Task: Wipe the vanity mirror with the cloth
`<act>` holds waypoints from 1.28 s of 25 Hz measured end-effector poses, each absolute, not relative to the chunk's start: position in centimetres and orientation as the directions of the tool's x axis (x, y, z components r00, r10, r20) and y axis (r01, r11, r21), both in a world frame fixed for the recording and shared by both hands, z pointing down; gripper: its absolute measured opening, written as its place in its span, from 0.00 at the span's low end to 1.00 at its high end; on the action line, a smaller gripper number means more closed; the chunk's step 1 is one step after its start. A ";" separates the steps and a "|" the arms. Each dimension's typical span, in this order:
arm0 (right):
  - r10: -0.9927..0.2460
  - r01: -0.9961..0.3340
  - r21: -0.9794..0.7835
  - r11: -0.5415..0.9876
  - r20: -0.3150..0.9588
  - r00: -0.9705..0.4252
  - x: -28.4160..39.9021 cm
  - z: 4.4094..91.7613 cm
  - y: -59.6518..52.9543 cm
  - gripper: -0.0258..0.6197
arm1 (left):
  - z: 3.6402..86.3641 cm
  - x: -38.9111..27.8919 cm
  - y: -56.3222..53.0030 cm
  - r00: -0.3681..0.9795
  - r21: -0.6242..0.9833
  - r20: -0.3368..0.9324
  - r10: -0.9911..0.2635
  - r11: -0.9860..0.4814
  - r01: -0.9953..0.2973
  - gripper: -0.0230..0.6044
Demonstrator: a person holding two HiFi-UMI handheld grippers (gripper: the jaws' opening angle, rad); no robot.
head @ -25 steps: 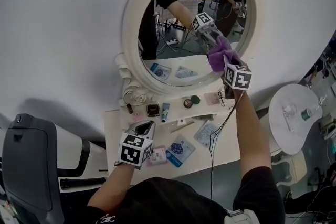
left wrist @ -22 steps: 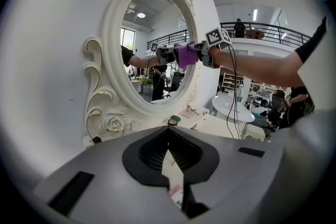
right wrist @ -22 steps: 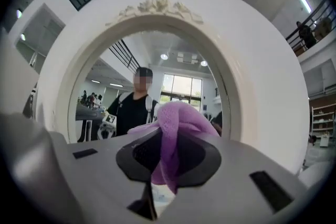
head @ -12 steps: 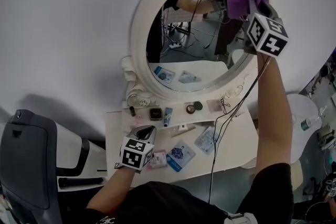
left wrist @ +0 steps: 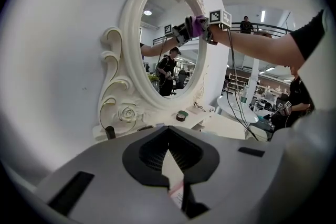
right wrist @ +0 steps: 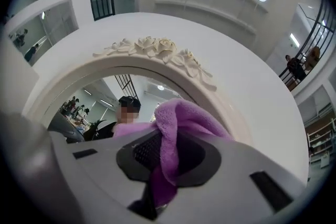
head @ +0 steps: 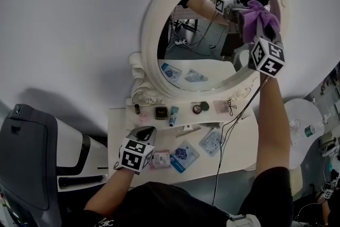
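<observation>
The oval vanity mirror in its white carved frame stands against the wall above a white table. My right gripper is raised to the glass's upper right and is shut on a purple cloth, which is pressed to the glass just inside the frame. In the right gripper view the cloth bulges out between the jaws below the frame's rose crest. My left gripper hovers low over the table's front left, shut and holding nothing. The left gripper view shows the mirror and the cloth from the side.
Small cosmetics lie on the table: sachets, little jars and a tube. A cable hangs from my right gripper across the table. A grey chair stands at the left and a round white side table at the right.
My right gripper swept the cloth from the mirror's lower right up to its top right, then slid a little down the right side. The left gripper stayed put.
</observation>
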State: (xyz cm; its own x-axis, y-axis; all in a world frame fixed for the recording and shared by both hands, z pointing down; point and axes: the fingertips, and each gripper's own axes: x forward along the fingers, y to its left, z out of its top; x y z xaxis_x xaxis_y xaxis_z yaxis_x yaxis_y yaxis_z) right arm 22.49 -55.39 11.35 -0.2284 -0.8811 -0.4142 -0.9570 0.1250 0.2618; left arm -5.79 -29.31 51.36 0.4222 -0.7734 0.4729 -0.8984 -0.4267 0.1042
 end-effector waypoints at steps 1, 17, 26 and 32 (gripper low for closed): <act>-0.887 -0.962 0.238 0.130 -0.406 -0.221 22.7 12.4 -55.5 0.13 | 51.5 -5.7 -29.4 0.424 0.104 0.475 -0.771 -0.429 -0.897 0.05; -0.987 -0.987 0.051 0.154 -0.040 -0.157 22.2 36.6 -56.6 0.13 | 52.2 -3.0 -29.1 0.480 0.099 0.495 -0.724 -0.502 -0.859 0.05; -0.917 -0.968 0.149 0.200 0.377 -0.132 21.4 46.0 -56.5 0.13 | 52.1 -3.6 -28.6 0.466 0.099 0.495 -0.734 -0.485 -0.869 0.05; -0.889 -0.946 0.140 0.294 0.403 -0.217 18.6 47.3 -52.8 0.13 | 50.7 -2.9 -29.4 0.481 0.113 0.451 -0.752 -0.486 -0.866 0.05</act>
State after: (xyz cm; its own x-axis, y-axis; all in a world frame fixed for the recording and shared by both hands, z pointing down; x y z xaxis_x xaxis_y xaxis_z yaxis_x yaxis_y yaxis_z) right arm 18.60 -52.81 47.34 -0.2167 -0.8892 0.4030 -0.9456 0.2938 0.1398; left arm -2.94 -29.41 50.68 0.4811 -0.7517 0.4511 -0.8663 -0.4864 0.1134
